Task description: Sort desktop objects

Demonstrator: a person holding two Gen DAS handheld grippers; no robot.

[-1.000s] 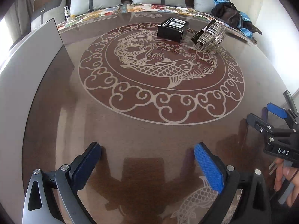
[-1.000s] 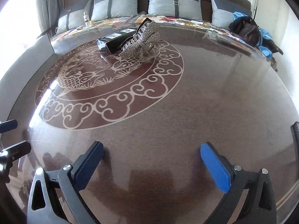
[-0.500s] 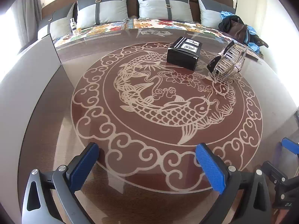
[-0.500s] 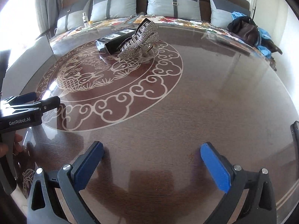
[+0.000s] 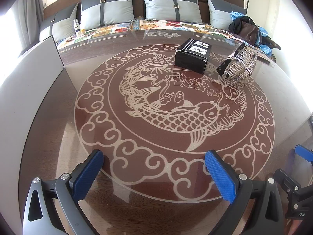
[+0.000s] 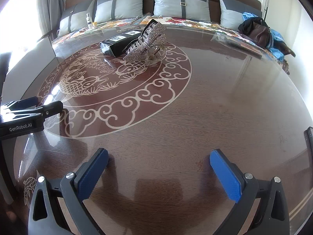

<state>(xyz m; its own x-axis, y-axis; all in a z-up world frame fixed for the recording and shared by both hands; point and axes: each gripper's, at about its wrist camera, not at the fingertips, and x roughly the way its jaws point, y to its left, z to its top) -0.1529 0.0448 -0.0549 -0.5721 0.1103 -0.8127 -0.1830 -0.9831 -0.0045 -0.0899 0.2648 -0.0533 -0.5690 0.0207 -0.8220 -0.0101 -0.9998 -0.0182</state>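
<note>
Counter (image 5: 64, 137): a glass-topped dark wood surface is carrying a large round fish-and-cloud medallion; its far edge is running along the bed, and its curved right edge is showing in the right wrist view (image 6: 264, 90).
Bed (image 5: 166, 25): it is lying just past the far counter edge, with a floral cover and grey pillows along the headboard.
Open room: a wide bare stretch of counter is lying between both grippers and the two objects at the far side; the right half in the right wrist view is carrying nothing near the gripper.
White panel (image 5: 29, 82): it is bounding the counter's left side.
Dark bag (image 5: 247, 30): it is sitting on the bed at the far right corner, off the counter.
Black box (image 5: 192, 55): it is resting on the far part of the medallion, near the far edge; also seen at (image 6: 117, 46).
Rhinestone hair claw (image 5: 239, 65): it is lying just right of the box, close beside it; whether they touch is unclear (image 6: 146, 46).
Left gripper (image 5: 154, 173): it is hovering over the medallion's near rim, blue pads spread wide, holding nothing.
Right gripper (image 6: 158, 173): it is hovering over bare wood, spread wide, holding nothing.
Bottle (image 5: 76, 25): it is standing on the bed at far left.
</note>
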